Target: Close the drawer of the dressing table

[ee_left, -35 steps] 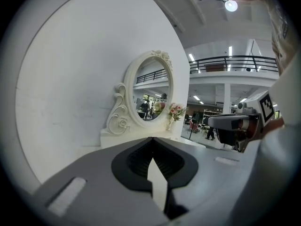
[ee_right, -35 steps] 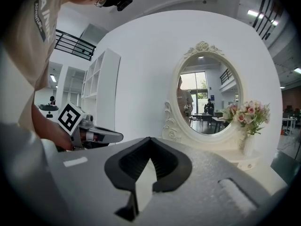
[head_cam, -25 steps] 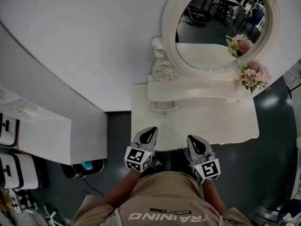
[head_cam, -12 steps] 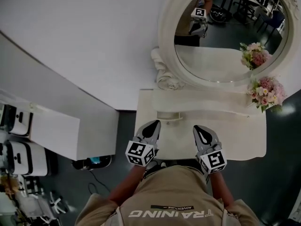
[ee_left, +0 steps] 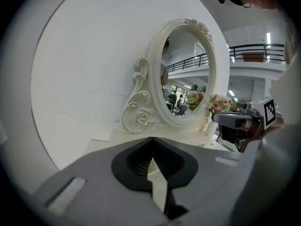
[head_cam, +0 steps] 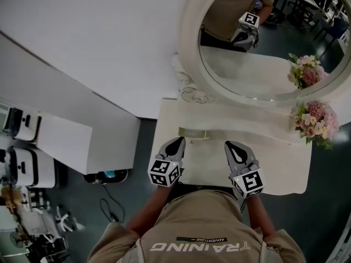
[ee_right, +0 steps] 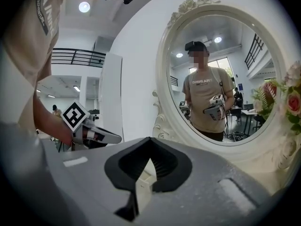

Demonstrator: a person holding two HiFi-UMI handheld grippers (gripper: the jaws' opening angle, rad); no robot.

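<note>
The cream dressing table (head_cam: 274, 160) stands against the white wall. A small drawer (head_cam: 193, 134) sticks out a little from the raised shelf under the oval mirror (head_cam: 263, 48). My left gripper (head_cam: 174, 143) is shut and empty, over the tabletop just short of the drawer and slightly left of it. My right gripper (head_cam: 232, 147) is also shut and empty, over the tabletop to the drawer's right. In the left gripper view the left gripper (ee_left: 151, 140) points at the mirror's scrolled base (ee_left: 138, 117). The right gripper (ee_right: 150, 141) faces the mirror (ee_right: 221, 79).
A bunch of pink flowers (head_cam: 315, 120) stands at the table's right end. A low white cabinet (head_cam: 66, 141) is on the left, with dark equipment and a cable (head_cam: 107, 207) on the grey floor beside it. The person's body is close to the table's front edge.
The person has come closer to the table. Both grippers have moved forward from the front edge over the tabletop, towards the drawer. Both stay shut.
</note>
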